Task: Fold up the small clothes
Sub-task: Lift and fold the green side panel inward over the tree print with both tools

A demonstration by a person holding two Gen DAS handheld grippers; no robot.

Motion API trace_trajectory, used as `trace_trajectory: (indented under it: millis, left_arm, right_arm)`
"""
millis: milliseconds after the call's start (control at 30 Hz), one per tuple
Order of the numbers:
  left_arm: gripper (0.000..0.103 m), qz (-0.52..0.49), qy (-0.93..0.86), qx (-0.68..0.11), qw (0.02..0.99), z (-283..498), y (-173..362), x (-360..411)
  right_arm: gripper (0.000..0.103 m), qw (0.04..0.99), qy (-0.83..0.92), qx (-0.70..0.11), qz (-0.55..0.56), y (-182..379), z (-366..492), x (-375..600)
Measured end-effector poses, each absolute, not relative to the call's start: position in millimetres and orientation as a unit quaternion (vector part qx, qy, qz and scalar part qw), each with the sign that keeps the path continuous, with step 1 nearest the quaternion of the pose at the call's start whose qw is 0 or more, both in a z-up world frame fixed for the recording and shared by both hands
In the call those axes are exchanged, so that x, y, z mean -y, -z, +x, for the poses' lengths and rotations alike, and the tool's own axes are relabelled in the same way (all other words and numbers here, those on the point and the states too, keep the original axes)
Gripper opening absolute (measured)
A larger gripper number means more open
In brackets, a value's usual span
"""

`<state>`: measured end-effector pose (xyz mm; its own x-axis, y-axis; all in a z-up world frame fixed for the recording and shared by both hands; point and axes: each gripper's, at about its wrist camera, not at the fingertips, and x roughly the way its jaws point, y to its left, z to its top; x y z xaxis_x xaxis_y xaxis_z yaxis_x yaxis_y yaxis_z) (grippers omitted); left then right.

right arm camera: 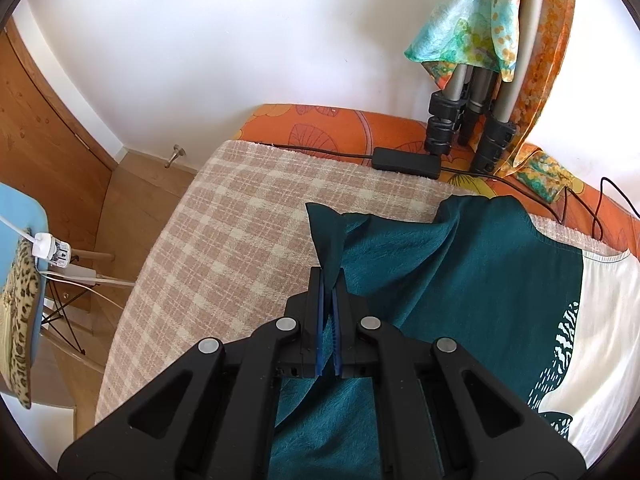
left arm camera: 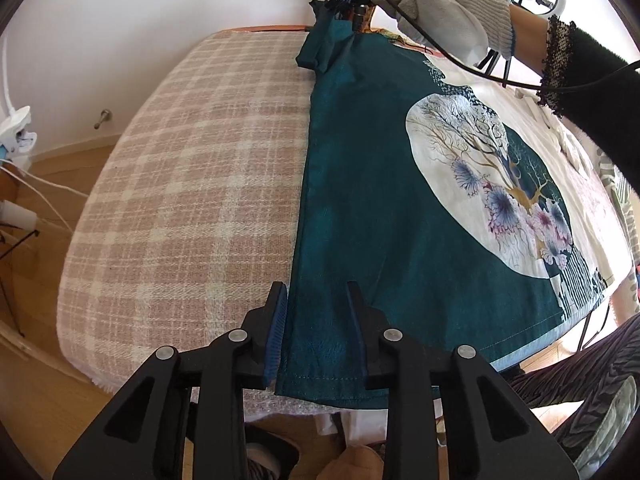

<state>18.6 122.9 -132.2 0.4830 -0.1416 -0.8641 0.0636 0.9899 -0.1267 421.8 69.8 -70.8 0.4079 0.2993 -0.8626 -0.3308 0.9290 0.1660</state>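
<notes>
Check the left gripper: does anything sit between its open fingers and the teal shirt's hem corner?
Nothing visible does. The left gripper stands open right over the teal shirt, its hem corner lying between the fingers on the checked blanket. The right gripper is shut on the shirt's sleeve at the far end, clear of that corner.

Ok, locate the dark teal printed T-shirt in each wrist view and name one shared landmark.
Left wrist: dark teal printed T-shirt runs centre to right, hem between the fingers.
Right wrist: it fills lower right, sleeve pinched.
Shared landmark: beige checked blanket, left of it.
</notes>
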Motion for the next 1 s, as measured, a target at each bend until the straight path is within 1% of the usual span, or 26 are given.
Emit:
trace_trajectory:
  millis: [100, 167, 233, 400, 567, 733, 1000]
  left_arm:
    - [0.026, -0.043, 0.073, -0.503, 0.86, 17.9, 134.8, -123.3]
    - [0.0, -0.044, 0.084, -0.501, 0.86, 18.6, 134.8, -123.2]
    - [0.0, -0.088, 0.113, -0.5, 0.854, 19.3, 133.2, -127.9]
    - [0.0, -0.104, 0.146, -0.48, 0.859, 11.9, 115.0, -114.4]
    - [0.0, -0.09, 0.194, -0.466, 0.858, 10.9, 96.8, -78.7]
    - [0.0, -0.07, 0.242, -0.478, 0.841, 12.7, 96.8, -33.7]
    - [0.0, -0.037, 0.294, -0.49, 0.82, 13.8, 106.7, 28.1]
  right_arm:
    - [0.004, 0.84, -0.189, -0.509, -0.015, 68.6, 420.8, -68.8]
    - [0.004, 0.84, -0.19, -0.508, -0.011, 67.6, 419.9, -66.6]
    - [0.004, 0.84, -0.189, -0.508, -0.007, 68.2, 418.8, -64.8]
    - [0.004, 0.846, -0.187, -0.5, 0.0, 58.6, 413.0, -48.8]
    - [0.004, 0.853, -0.178, -0.49, 0.009, 45.1, 406.7, -15.6]
    - [0.004, 0.859, -0.16, -0.486, 0.021, 40.3, 401.5, 30.1]
    - [0.004, 0.854, -0.122, -0.502, 0.06, 68.5, 403.8, 95.4]
